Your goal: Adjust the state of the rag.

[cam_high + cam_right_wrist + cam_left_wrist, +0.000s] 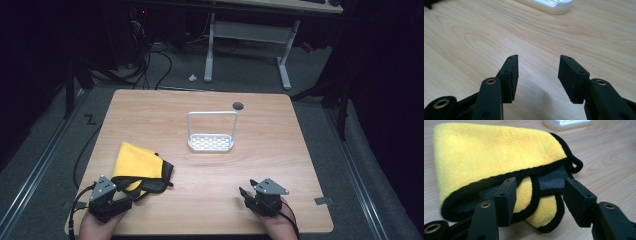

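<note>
A folded yellow cloth with black trim (pixel 136 162) lies on the left part of the wooden table (pixel 200 200). My left gripper (pixel 136 194) is at the cloth's near edge and stands open. In the left gripper view the cloth's (pixel 494 152) near folded corner lies between the spread jaws of that gripper (pixel 539 188), which are not closed on it. My right gripper (pixel 247 192) is open near the table's front right, and in its own view this gripper (pixel 539 65) has only bare wood between its fingers.
A white wire rack with a perforated base (pixel 211 142) stands at the table's middle, and its base edge (pixel 549 6) shows ahead of the right gripper. A dark round hole (pixel 238 105) sits near the far edge. Desk legs and cables are on the floor beyond.
</note>
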`<state>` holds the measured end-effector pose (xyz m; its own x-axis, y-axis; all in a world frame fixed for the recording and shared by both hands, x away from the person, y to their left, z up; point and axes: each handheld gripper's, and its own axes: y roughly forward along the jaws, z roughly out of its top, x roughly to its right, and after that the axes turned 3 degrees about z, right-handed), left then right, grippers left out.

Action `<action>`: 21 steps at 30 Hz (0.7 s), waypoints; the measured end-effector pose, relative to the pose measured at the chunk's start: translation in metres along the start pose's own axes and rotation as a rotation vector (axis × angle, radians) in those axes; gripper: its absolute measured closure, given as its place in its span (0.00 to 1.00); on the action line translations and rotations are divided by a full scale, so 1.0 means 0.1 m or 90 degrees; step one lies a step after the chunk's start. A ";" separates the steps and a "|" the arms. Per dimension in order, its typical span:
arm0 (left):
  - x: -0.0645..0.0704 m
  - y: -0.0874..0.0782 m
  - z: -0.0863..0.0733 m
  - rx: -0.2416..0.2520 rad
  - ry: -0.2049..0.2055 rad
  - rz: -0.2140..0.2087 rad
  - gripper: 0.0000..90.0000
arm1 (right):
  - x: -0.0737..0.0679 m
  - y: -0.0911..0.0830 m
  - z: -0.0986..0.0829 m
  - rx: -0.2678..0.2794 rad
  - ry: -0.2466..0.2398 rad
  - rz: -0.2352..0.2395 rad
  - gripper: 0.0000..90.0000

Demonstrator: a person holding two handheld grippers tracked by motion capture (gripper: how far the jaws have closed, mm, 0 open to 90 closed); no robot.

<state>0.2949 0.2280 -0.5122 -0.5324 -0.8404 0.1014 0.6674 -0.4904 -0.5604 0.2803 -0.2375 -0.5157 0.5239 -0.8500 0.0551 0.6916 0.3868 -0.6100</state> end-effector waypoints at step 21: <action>-0.08 -0.02 -0.04 -0.004 -0.020 -0.038 0.50 | 0.08 0.04 -0.03 0.001 0.019 -0.015 0.51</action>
<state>0.2961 0.2370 -0.5151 -0.5540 -0.8170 0.1602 0.6316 -0.5378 -0.5584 0.2857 -0.2441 -0.5202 0.4927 -0.8690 0.0459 0.7042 0.3672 -0.6076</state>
